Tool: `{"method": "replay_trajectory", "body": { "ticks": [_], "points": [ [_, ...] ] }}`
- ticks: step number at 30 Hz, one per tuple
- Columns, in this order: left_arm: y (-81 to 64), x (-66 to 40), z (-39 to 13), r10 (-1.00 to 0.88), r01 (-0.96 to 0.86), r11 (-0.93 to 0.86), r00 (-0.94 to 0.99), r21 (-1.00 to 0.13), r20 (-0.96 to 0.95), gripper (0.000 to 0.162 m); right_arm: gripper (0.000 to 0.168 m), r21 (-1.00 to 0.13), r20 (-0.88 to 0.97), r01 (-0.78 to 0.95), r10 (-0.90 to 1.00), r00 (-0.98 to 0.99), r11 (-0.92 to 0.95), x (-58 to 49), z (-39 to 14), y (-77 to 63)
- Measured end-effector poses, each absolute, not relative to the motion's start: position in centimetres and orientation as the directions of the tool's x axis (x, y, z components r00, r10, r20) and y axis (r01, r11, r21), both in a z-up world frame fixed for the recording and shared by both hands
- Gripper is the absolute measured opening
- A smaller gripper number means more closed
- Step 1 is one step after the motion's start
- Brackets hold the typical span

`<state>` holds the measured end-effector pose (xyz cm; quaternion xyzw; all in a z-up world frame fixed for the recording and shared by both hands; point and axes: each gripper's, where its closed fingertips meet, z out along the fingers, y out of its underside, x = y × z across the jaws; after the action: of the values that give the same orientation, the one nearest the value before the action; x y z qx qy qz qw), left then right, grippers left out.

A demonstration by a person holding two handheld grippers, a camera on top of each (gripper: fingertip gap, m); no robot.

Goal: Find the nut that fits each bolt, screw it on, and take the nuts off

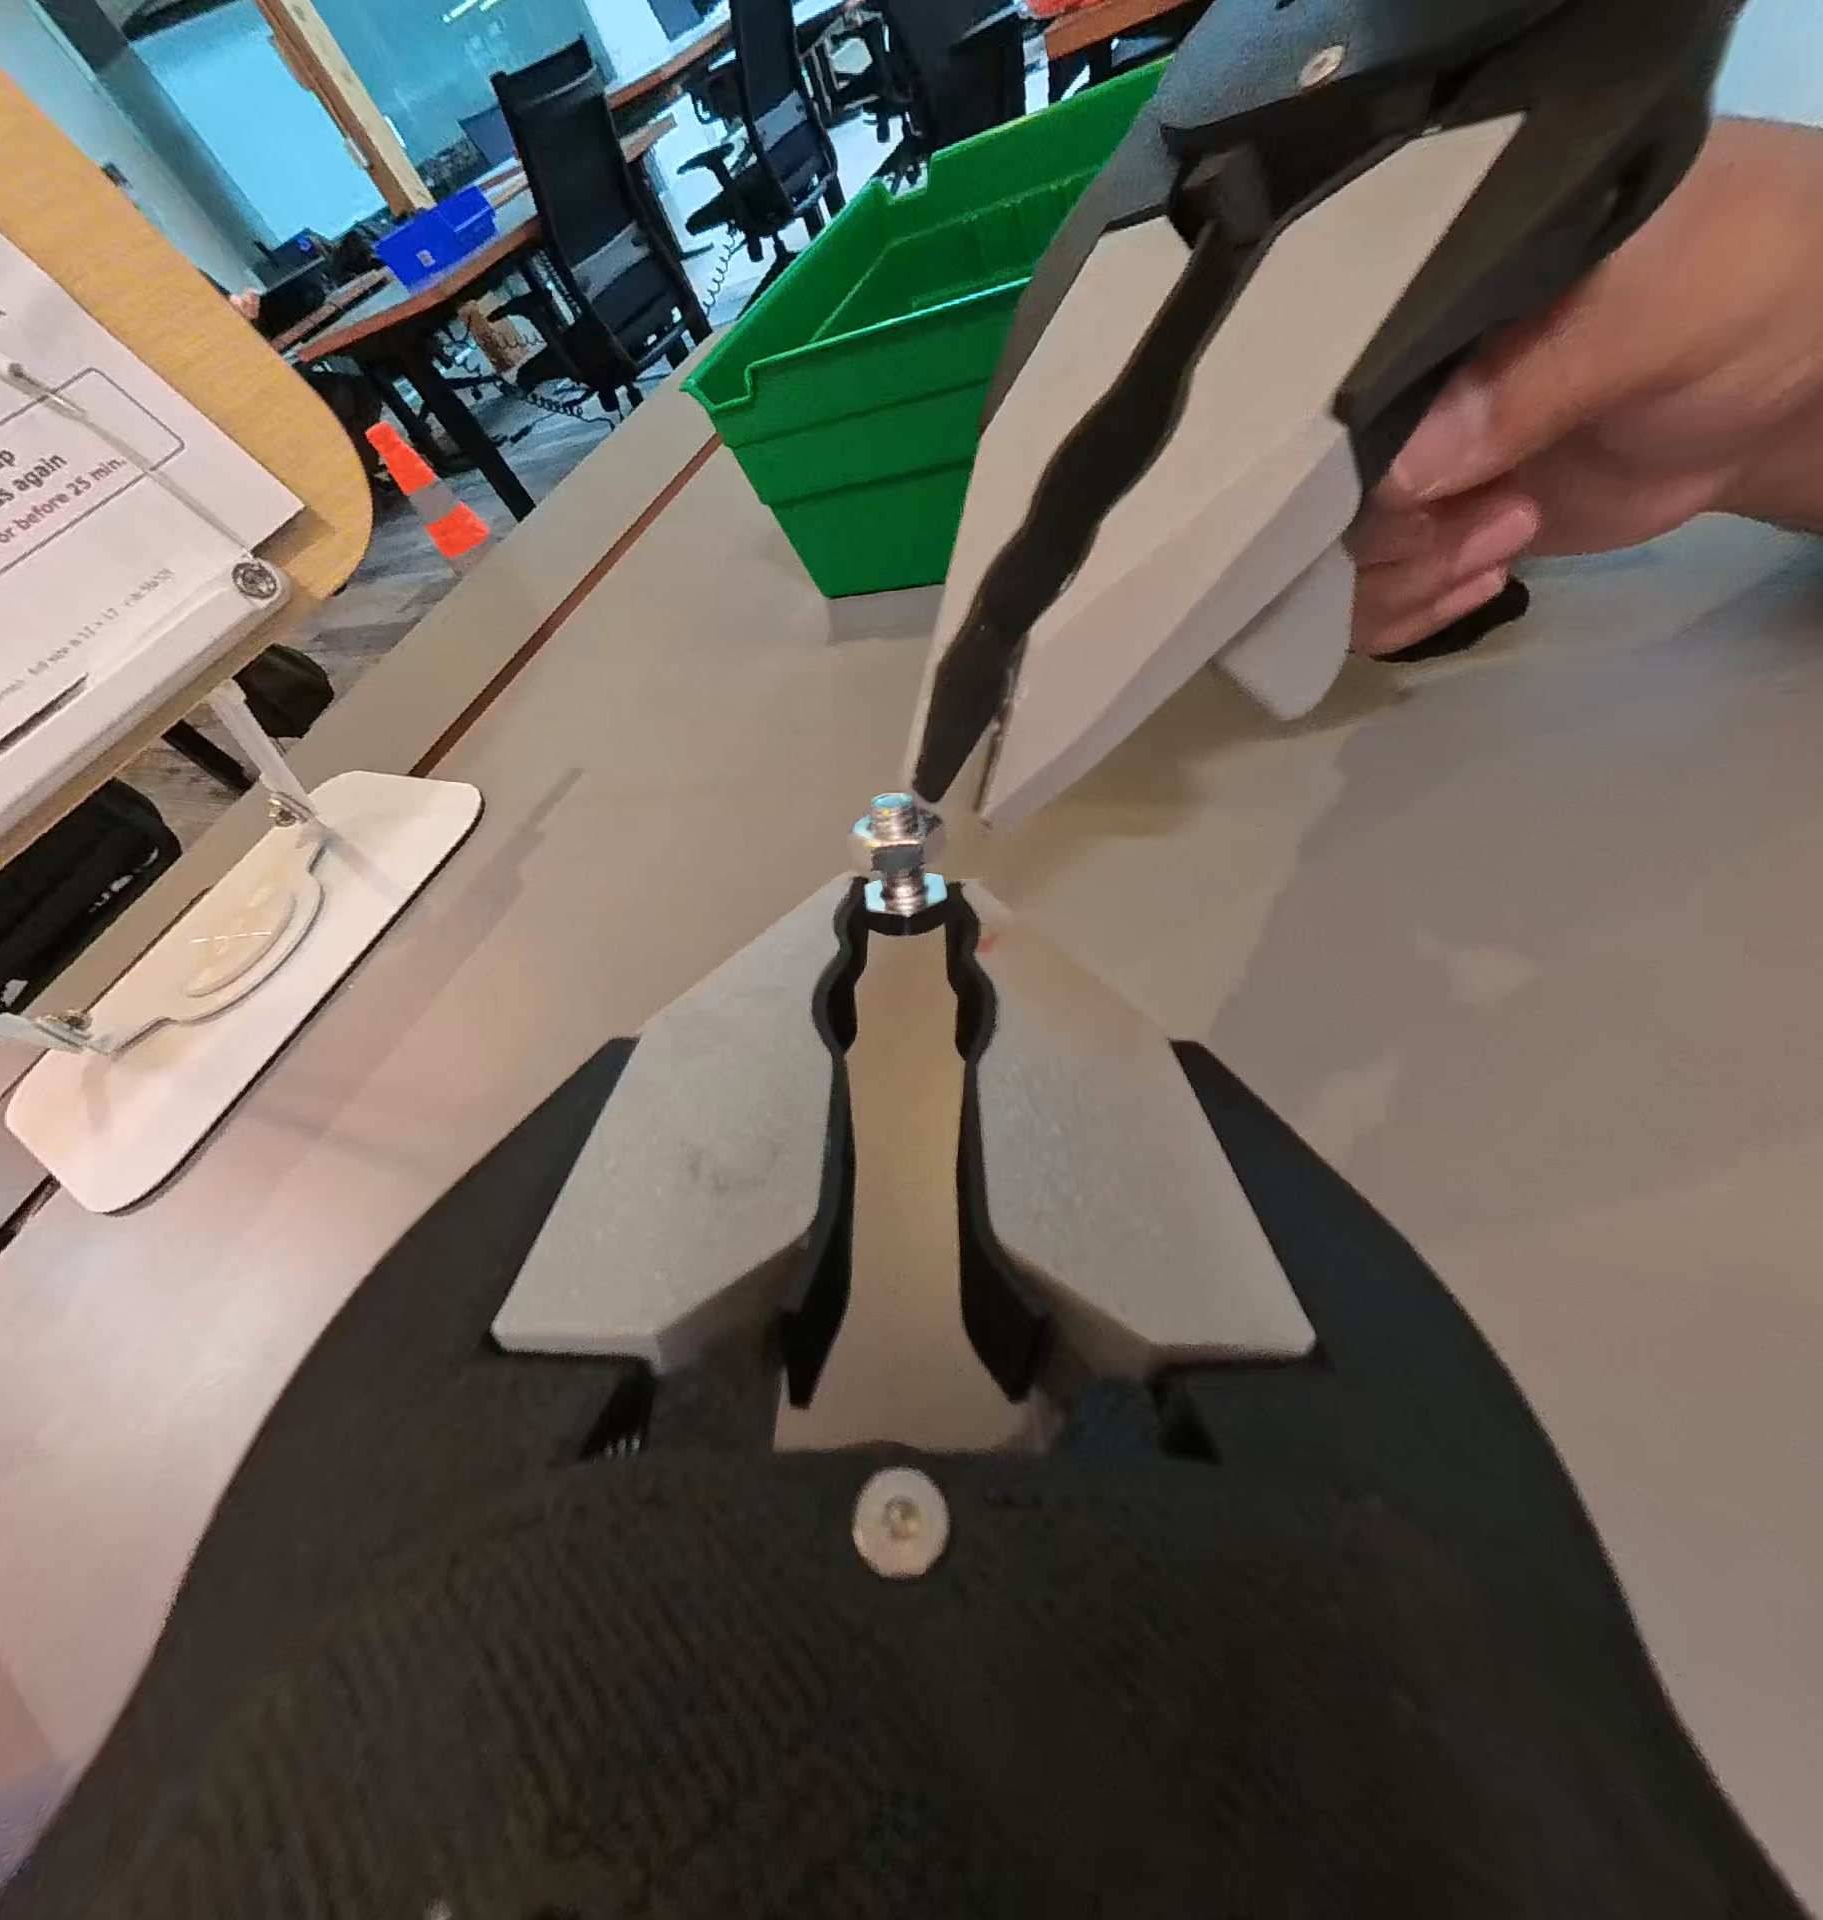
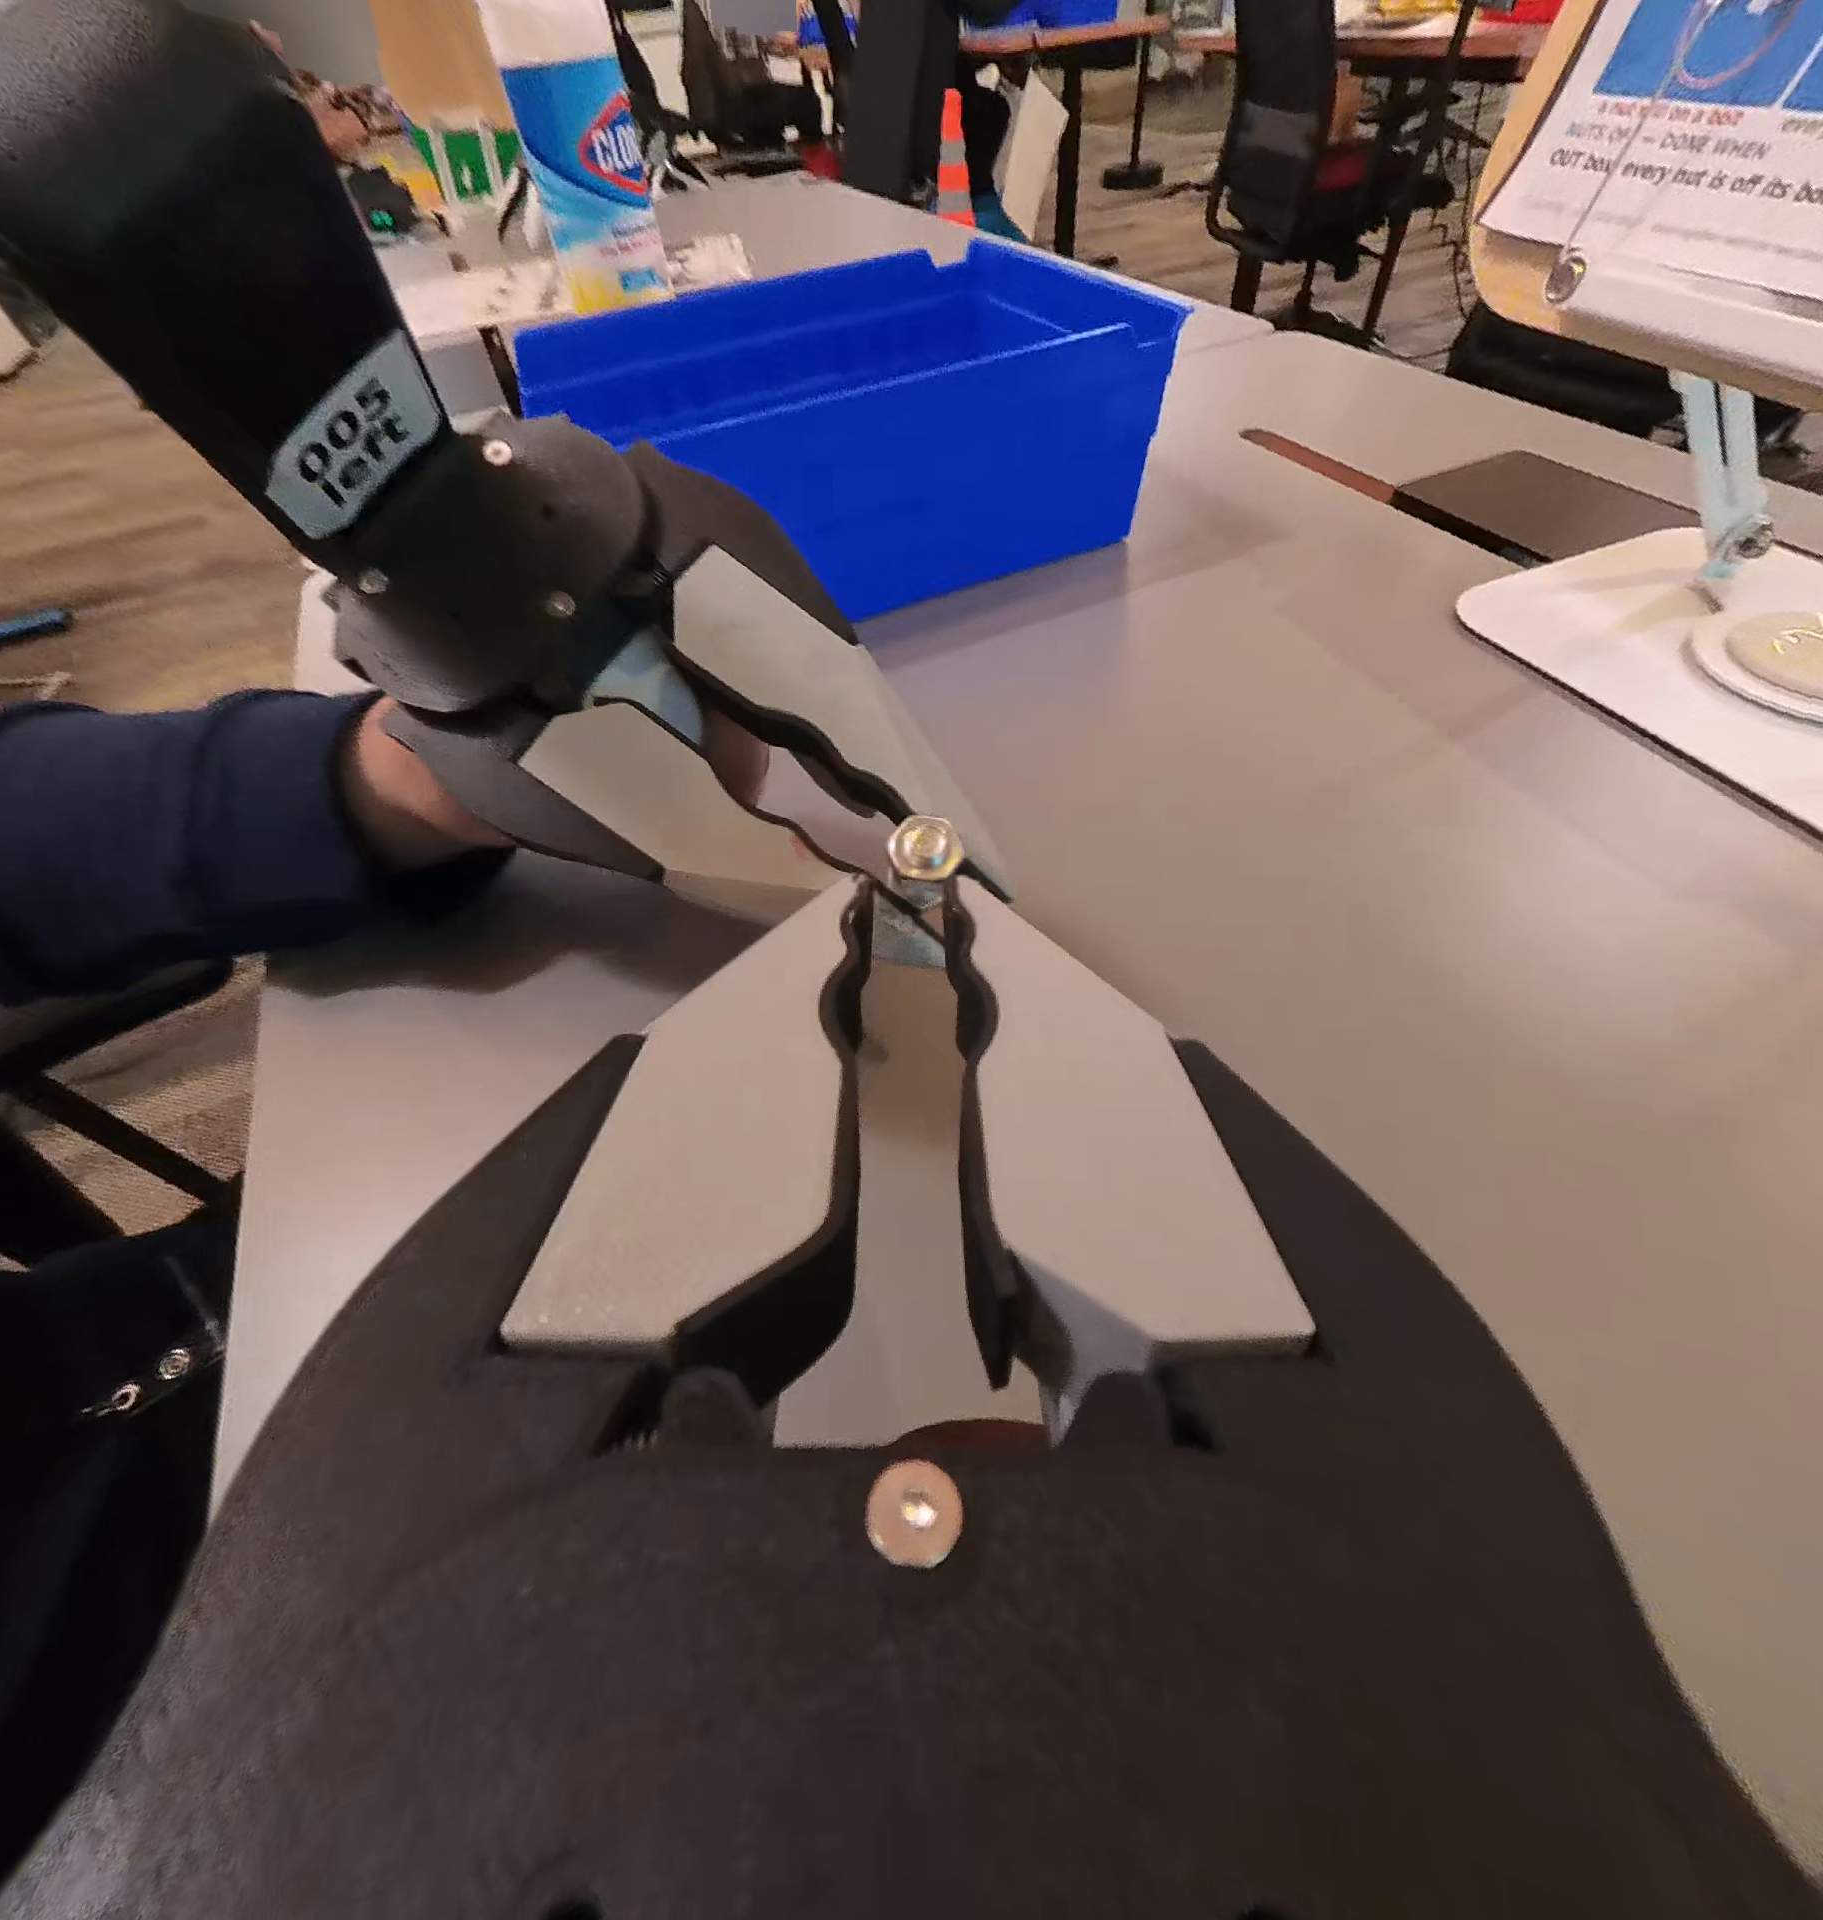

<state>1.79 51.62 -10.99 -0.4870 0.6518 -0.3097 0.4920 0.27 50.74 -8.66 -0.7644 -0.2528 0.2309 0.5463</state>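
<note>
pinching the lower end of a small silver bolt (image 1: 899,896) between its tips, the left gripper (image 1: 902,902) holds it upright above the grey table (image 1: 1406,1039), with a hex nut (image 1: 896,844) sitting on the thread just above the fingertips. the right gripper (image 1: 948,805) comes down from the upper right in the left wrist view, its tips at the top of the bolt beside the nut; from here they look nearly together. in the right wrist view the right gripper (image 2: 905,914) appears clenched around something silver at the bolt, though whether that is the nut or the shank i cannot tell, and the left gripper (image 2: 922,868) crosses in from the left and covers part of it.

a hand (image 1: 1613,416) grips the right tool's handle. behind it stands a green bin (image 1: 865,436) on the table. to the left a clear stand with a printed sheet (image 1: 86,499) rests on a white base (image 1: 211,997). across the other side sits a blue bin (image 2: 865,436), with a wipes tub (image 2: 595,177) on a farther table. an orange cone (image 1: 424,499) stands on the floor beyond, among office chairs (image 1: 595,218).
</note>
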Motion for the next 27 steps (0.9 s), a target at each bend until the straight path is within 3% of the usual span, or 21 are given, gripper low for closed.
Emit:
{"method": "replay_trajectory", "body": {
  "ticks": [7,12,18,21,27],
  "points": [
    [50.3,2.0,-10.2,-0.947,-0.279,0.32,-0.076,-0.905,-0.311,0.012,0.022,-0.961,-0.168,0.029,0.668,0.725,-0.274,-0.6,-7.7,50.6],
    [50.6,2.1,-9.9,-0.93,-0.275,0.362,-0.047,-0.891,-0.363,0.012,0.019,-0.962,-0.223,-0.055,0.657,0.72,-0.266,0.1,-6.6,50.7],
    [50.9,1.8,-9.2,-0.95,-0.237,0.308,-0.038,-0.921,-0.309,0.012,0.016,-0.955,-0.218,-0.013,0.671,0.709,-0.296,-0.5,-7.5,50.5],
    [49.5,2.1,-9.5,-0.952,-0.222,0.303,-0.116,-0.927,-0.283,0.012,0.021,-0.977,-0.133,0.02,0.68,0.721,-0.212,-1.2,-6.7,50.4],
    [51.5,1.9,-9.7,-0.964,-0.252,0.264,-0.031,-0.931,-0.265,0.012,0.018,-0.982,-0.055,0.073,0.629,0.775,-0.176,0.0,-6.7,50.7]
  ]
}}
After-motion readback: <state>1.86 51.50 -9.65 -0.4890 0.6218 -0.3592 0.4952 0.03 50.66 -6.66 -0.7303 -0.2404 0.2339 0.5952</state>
